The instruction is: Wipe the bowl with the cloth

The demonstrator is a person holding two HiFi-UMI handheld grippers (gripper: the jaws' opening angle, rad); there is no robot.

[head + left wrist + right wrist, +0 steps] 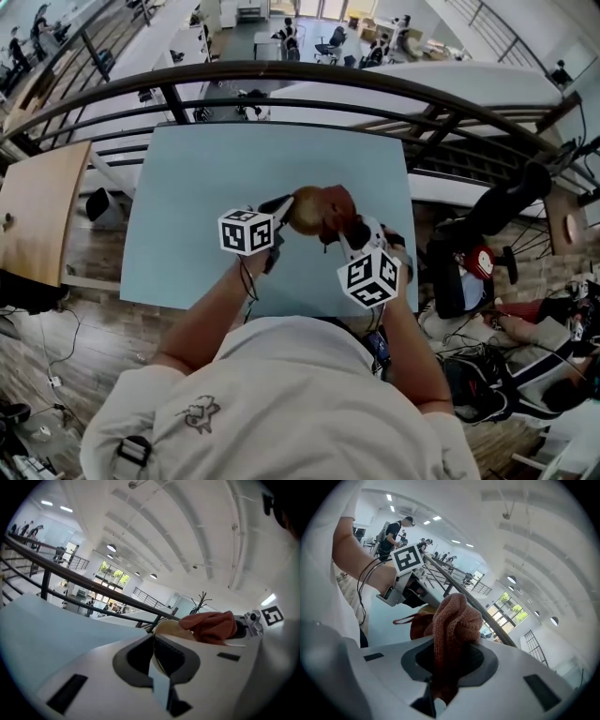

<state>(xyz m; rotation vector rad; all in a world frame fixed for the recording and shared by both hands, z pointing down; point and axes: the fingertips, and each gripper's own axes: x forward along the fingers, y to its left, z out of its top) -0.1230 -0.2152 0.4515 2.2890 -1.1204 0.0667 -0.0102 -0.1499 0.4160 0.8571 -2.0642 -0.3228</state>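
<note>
Head view: the left tongs (284, 212) and the right tongs (352, 234) meet in the air above the pale blue surface (206, 187), both clear of it. Between them is the tan bowl (306, 208), tipped on its side, with the rust-red cloth (337, 210) bunched against its right side. The left tongs reach the bowl from the left. The right tongs come into the cloth from the lower right. A dark railing (281, 73) curves beyond the far edge of the surface.

Left gripper view: the left tongs are drawn narrow on the bowl's thin rim, which runs edge-on between the pads. The bowl's pale rounded body rises just beyond the tips. The cloth lies against it on the right, with the body of the right tongs behind the cloth.

Right gripper view: the right tongs are clamped on the cloth, and a thick knitted fold stands up from between the pads and hangs below them. The cloth hides most of the bowl. Only a tan sliver shows at the cloth's left, just below the left tongs. Whether the cloth touches the bowl's inside or outside cannot be told.
</note>
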